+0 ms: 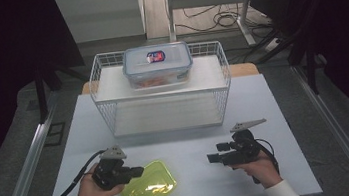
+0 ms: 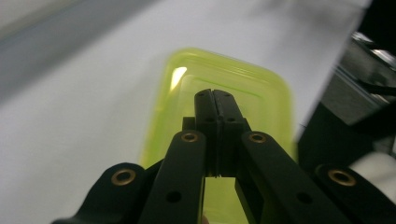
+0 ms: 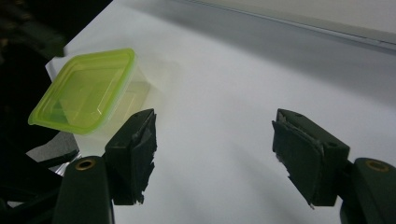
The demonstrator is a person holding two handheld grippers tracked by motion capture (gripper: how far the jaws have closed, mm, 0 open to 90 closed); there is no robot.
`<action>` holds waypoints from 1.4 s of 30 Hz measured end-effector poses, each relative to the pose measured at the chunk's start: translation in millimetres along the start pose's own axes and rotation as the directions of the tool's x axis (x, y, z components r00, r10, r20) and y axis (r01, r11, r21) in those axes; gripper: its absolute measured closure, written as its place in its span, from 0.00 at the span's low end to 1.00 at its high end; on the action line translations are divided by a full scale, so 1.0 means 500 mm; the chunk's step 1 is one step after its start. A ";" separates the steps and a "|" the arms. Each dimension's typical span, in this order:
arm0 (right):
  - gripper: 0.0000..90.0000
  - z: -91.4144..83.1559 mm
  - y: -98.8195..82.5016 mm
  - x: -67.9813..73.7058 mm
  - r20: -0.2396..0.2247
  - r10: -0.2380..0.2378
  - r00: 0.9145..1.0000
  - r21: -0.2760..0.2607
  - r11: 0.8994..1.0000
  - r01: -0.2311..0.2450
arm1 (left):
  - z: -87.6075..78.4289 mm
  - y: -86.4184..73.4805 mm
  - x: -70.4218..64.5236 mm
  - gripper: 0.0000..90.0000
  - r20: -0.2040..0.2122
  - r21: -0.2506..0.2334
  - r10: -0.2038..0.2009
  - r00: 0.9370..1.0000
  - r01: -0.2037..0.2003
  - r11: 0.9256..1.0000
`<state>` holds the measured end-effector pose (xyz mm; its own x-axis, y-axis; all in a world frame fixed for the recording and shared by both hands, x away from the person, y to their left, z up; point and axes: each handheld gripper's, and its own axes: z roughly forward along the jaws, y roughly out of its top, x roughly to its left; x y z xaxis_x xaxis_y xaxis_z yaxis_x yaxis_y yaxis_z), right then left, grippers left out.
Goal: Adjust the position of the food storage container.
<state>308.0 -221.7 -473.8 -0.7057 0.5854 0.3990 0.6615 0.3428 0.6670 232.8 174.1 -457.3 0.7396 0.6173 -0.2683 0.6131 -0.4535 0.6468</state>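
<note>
The white worktop [image 1: 183, 147] carries a wire rack [image 1: 161, 87] along its far edge, with a clear lidded box [image 1: 157, 65] on the rack's upper shelf. Near the front edge, left of centre, sits a green-lidded tub [image 1: 149, 186]. The left claw [image 1: 139, 172] is clenched, empty, its tips over the tub's near-left corner. The right claw [image 1: 212, 158] is released, well apart, facing the tub. The step appears to be taking the tub: the left jaws would need to part first, and gripping the rim squarely should avoid tipping it.
</note>
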 end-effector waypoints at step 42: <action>0.33 0.014 0.000 0.002 -0.041 0.009 0.999 0.002 1.000 -0.008 | 0.068 -0.052 -0.061 1.00 0.036 0.173 0.064 0.997 -0.069 0.983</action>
<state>309.3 -216.1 -477.7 -0.7099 0.5577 0.4302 0.6679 0.3394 0.6623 203.8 144.9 -490.2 0.7866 0.5639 -0.2517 0.5994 -0.5991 0.5308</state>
